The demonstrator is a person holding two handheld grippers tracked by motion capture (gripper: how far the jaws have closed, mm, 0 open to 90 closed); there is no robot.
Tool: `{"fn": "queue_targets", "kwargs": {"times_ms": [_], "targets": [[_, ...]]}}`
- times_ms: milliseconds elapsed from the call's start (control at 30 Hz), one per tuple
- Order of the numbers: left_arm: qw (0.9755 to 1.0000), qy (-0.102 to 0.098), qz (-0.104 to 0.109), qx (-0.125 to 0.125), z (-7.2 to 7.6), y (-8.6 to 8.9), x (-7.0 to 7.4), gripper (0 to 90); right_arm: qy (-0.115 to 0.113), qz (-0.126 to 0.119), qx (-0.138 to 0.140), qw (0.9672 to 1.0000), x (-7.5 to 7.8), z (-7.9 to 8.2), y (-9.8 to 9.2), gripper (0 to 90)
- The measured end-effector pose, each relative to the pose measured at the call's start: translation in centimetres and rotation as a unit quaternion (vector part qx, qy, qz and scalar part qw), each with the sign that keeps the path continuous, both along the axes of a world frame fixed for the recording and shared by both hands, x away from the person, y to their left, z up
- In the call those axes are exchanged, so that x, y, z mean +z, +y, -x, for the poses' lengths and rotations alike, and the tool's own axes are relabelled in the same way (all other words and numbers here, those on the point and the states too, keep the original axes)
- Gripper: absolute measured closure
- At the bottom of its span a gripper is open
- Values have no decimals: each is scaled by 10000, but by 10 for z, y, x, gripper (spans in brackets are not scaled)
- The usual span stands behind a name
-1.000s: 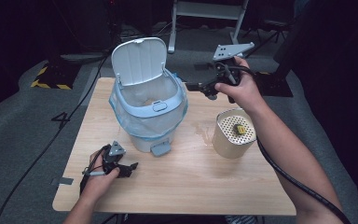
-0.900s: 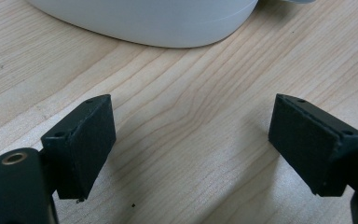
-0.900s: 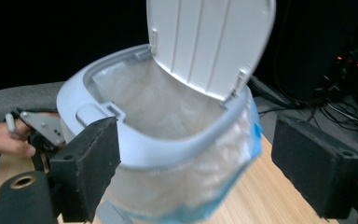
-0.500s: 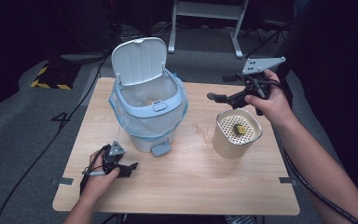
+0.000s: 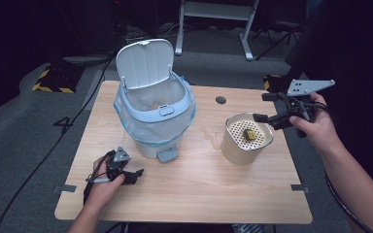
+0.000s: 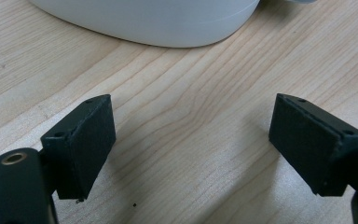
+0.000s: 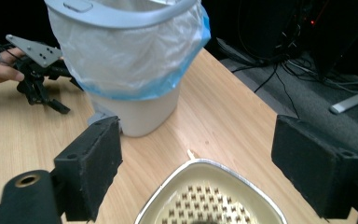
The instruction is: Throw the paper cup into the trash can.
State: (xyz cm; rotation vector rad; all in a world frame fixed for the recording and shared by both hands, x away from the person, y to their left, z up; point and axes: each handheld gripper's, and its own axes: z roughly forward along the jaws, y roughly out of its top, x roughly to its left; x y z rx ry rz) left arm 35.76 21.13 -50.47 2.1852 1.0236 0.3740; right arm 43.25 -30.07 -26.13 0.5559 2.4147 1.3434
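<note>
Two open grippers, one bin, one perforated container with a scrap left in it.

Largest is the table (image 5: 184,194), then the lidded bin (image 5: 153,114), lid up and bag-lined, then the cream container (image 5: 246,138), whose strainer top carries a small yellowish scrap (image 5: 248,133). The right gripper (image 5: 258,117) hovers just beside the container's far rim, jaws spread with nothing between them; the left gripper (image 5: 135,174) rests on the wood near the bin's pedal, jaws likewise apart and empty. To pick the scrap cleanly, I judge the right jaws should come down straddling it and close gently, clear of the rim. The high view shows the scrap itself; the right gripper view shows the rim (image 7: 214,163) close under its jaws.
</note>
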Motion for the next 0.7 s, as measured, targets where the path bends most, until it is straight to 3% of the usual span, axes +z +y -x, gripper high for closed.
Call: {"fn": "queue_targets", "kwargs": {"times_ms": [267, 700], "targets": [[10000, -30, -5, 11, 0, 0, 0, 149, 94, 143, -224, 9996, -23, 15, -20, 175], [10000, -28, -6, 15, -1, 0, 0, 150, 435, 79, -530, 9976, -72, 54, -44, 191]]}}
